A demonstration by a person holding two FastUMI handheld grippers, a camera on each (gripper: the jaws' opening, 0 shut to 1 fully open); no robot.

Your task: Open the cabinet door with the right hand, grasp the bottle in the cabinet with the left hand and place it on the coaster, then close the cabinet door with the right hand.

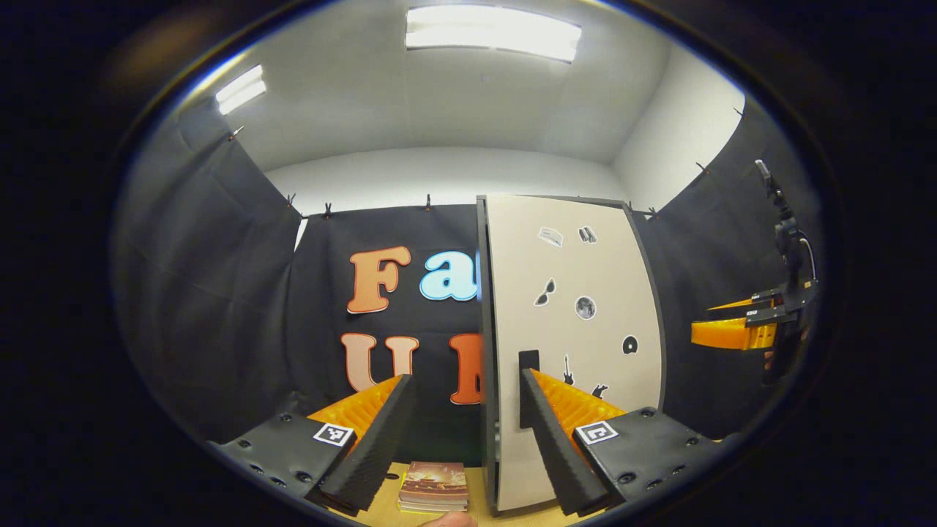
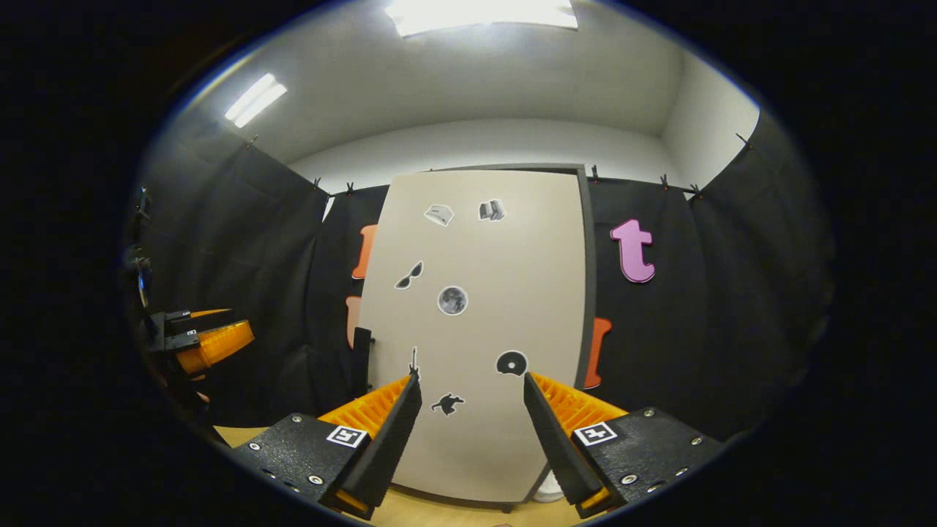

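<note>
Cabinet door (image 2: 476, 322) stands shut, beige w/ small dark stickers, directly ahead of the right gripper (image 2: 468, 428) and seen between its fingers; a dark handle (image 2: 361, 359) sits on the door's edge, beyond and to the outer side of the left-hand finger (image 2: 384, 439). Right fingers spread wide, nothing between them, not touching door. Bottle can't be made out, coaster neither.

In left gripper view the same door (image 1: 578, 329) lies ahead and toward the right-hand finger (image 1: 556, 439), its dark side edge running up between the two fingers, handle (image 1: 528, 360) just above that finger's tip. Left gripper (image 1: 465, 432) fingers also spread apart, holding nothing. Between them, low down, a small stack of books (image 1: 434, 487) lies on the wooden bench (image 1: 381, 512), beside the cabinet's base.

Other gripper (image 1: 739, 329) shows far off past the right-hand finger in left view; in right gripper view its counterpart (image 2: 208, 344) sits far off past the left-hand finger. Black cloth wall (image 2: 695, 329) behind cabinet.
</note>
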